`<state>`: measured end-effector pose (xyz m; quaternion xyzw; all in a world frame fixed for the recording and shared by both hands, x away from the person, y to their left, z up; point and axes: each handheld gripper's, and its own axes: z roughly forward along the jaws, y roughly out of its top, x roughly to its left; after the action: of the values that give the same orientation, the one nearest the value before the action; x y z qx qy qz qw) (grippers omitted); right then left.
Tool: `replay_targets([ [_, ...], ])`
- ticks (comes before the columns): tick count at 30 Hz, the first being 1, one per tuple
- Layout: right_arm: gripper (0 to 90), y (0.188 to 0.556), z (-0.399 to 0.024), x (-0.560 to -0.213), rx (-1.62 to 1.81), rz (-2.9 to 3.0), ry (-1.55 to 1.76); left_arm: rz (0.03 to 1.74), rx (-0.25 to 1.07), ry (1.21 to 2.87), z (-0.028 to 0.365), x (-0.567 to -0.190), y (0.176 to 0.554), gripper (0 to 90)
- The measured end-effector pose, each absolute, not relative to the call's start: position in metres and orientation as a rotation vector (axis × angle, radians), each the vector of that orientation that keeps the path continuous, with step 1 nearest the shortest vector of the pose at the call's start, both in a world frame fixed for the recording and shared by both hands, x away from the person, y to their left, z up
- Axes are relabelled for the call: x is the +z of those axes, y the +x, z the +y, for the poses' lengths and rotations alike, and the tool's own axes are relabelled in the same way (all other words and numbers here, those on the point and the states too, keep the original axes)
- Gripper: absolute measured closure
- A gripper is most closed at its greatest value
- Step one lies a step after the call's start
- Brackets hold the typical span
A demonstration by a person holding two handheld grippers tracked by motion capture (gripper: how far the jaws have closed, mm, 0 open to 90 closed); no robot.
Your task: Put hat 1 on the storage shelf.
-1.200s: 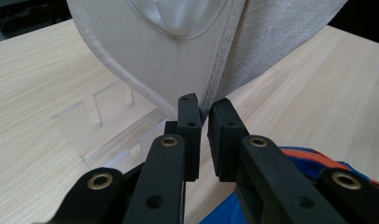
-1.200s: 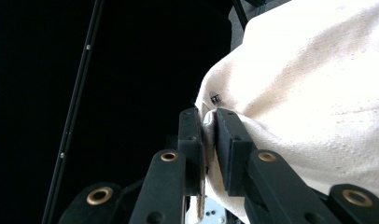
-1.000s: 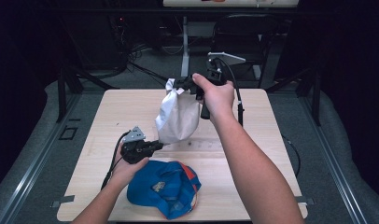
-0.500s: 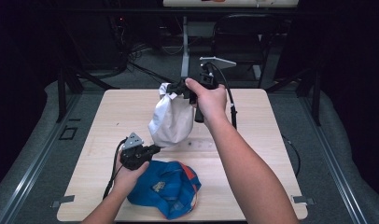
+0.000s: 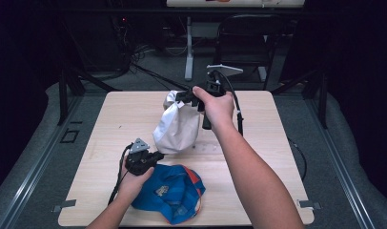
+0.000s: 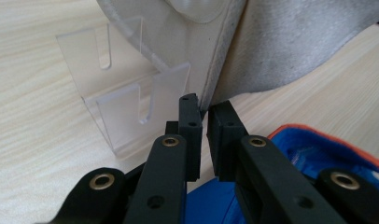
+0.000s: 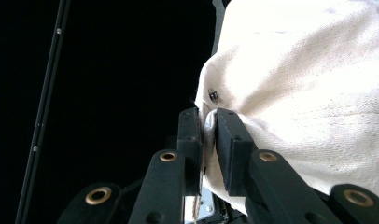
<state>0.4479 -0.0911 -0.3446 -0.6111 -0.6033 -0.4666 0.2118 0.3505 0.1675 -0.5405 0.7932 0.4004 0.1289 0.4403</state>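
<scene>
1. Two caps are in play: a white cap (image 5: 176, 125) hangs off the desk (image 5: 277, 143) toward its far edge, pinched at its top between the jaws of the right gripper (image 7: 208, 122).
2. Left gripper (image 6: 202, 105), jaws nearly closed on nothing, sits by the white cap's brim and a clear stand (image 6: 127, 93).
3. Blue cap (image 5: 170, 193) lies at the near edge.
</scene>
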Motion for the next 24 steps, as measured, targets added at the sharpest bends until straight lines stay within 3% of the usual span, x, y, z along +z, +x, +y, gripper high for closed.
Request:
replay_targets([
  [6, 79.7, 0.449, -0.095, -0.351, -1.301, -1.672, -1.705, 1.014, 0.319, 1.966, 0.168, -0.539, 0.35, 83.4],
  [14, 71.0, 0.445, -0.114, -0.344, -1.319, -1.703, -1.734, 1.011, 0.328, 1.933, 0.173, -0.53, 0.339, 69.2],
  [24, 69.0, 0.42, -0.142, -0.335, -1.304, -1.846, -1.756, 1.028, 0.36, 1.928, 0.194, -0.521, 0.315, 64.2],
])
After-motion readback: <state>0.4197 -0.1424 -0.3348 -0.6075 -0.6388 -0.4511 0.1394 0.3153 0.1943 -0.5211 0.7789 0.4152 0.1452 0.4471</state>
